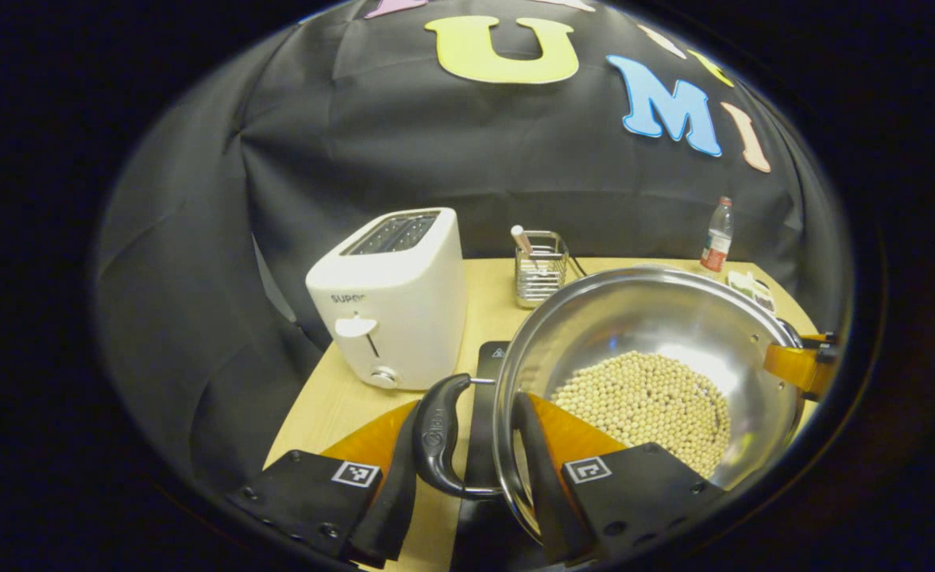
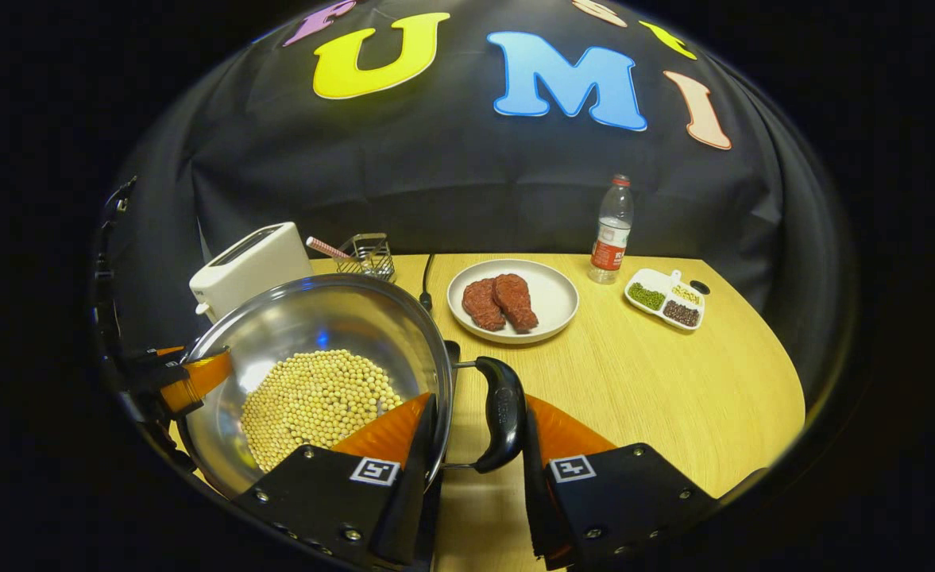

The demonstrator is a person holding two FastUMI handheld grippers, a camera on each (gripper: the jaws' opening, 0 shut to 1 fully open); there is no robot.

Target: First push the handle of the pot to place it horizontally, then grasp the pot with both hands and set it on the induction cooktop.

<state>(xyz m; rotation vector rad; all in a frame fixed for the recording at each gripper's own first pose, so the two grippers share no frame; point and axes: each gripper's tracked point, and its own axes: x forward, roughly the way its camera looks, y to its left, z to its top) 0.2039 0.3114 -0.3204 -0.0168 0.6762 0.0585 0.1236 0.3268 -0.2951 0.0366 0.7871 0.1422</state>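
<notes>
A steel pot point(image 1: 658, 318) holding pale beans point(image 1: 650, 401) has a black loop handle point(image 1: 438, 433) on each side. My left gripper point(image 1: 469, 409) grips one side: one finger sits outside the handle, the other inside the pot rim. My right gripper point(image 2: 481, 407) clamps the opposite handle point(image 2: 503, 413) the same way, with its inner finger over the beans point(image 2: 316, 405). The pot point(image 2: 332, 318) sits level between both grippers. The black induction cooktop point(image 1: 489, 361) lies under the pot's left side; I cannot tell whether the pot touches it. The far gripper shows at the pot's other rim in each view.
A white toaster point(image 1: 396, 298) stands left of the pot, a wire holder point(image 1: 541, 266) behind it. On the wooden table point(image 2: 674, 389) are a plate with two steaks point(image 2: 512, 300), a bottle point(image 2: 612, 230) and a small sectioned dish point(image 2: 664, 296). A cable point(image 2: 426, 278) runs back.
</notes>
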